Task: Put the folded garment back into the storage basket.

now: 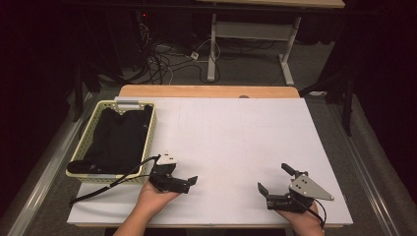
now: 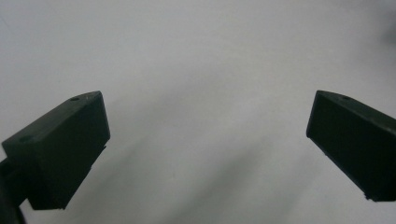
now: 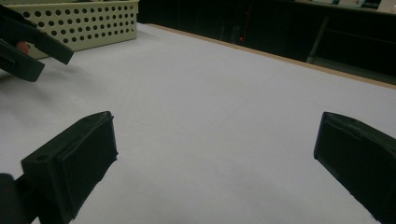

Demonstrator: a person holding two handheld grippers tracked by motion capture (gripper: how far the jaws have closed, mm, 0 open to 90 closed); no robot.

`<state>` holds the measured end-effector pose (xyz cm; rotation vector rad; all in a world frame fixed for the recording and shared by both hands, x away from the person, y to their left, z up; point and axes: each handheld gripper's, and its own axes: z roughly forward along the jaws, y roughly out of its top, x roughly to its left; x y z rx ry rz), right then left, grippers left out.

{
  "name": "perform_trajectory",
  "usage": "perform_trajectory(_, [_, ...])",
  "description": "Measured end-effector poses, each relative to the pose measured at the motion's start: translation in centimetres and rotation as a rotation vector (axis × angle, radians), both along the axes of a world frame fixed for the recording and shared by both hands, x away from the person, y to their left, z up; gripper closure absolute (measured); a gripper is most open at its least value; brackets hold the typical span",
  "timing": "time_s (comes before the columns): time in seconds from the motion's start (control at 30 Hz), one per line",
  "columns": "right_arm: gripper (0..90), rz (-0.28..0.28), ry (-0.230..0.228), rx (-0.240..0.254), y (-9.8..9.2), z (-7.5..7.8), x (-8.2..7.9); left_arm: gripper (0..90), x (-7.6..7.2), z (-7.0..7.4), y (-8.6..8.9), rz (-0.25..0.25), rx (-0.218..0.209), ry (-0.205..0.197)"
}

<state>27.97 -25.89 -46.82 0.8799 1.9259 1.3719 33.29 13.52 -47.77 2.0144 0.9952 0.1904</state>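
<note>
My left gripper [image 1: 183, 182] is held low over the white sheet [image 1: 231, 142], just right of the basket's near corner. Its jaws are wide apart and nothing lies between them in the left gripper view [image 2: 208, 135]. My right gripper [image 1: 273, 178] hovers near the front right of the sheet, open and empty too [image 3: 215, 140]. A pale yellow perforated basket [image 1: 86, 132] stands at the left edge of the table, with a black cloth [image 1: 120, 137] lying inside it. In the right gripper view the left gripper [image 3: 32, 46] shows at the upper left, in front of the basket [image 3: 88, 23].
The sheet covers most of a wooden table whose far edge [image 1: 206, 91] shows behind it. Beyond the table are a dark floor with tangled cables [image 1: 162, 61] and the legs of another desk [image 1: 212, 49]. A cable [image 1: 105, 186] trails from the left gripper.
</note>
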Motion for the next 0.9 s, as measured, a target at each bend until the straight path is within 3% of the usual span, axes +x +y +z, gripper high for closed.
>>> perform_trajectory(0.3, [0.2,-0.035,-0.004,0.01,-0.8,-0.5,-0.3,0.0,-1.4,-0.2,1.3,0.027,-0.135,-0.154])
perform_trajectory(0.5, [0.2,-0.046,-0.028,0.02,-1.0,-0.7,-0.6,0.0,-2.4,-0.2,1.4,0.032,-0.148,-0.283])
perform_trajectory(0.67, [0.2,-0.055,-0.042,0.034,-1.2,-0.8,-0.7,0.0,-2.9,-0.3,1.9,-0.015,-0.206,-0.287])
perform_trajectory(0.73, [0.2,-0.058,-0.042,0.031,-1.2,-0.8,-0.7,0.0,-2.9,-0.3,2.2,0.001,-0.229,-0.283])
perform_trajectory(0.9, [0.2,-0.073,-0.036,0.024,-1.1,-0.7,-0.7,0.0,-3.1,-0.4,2.3,0.002,-0.233,-0.299])
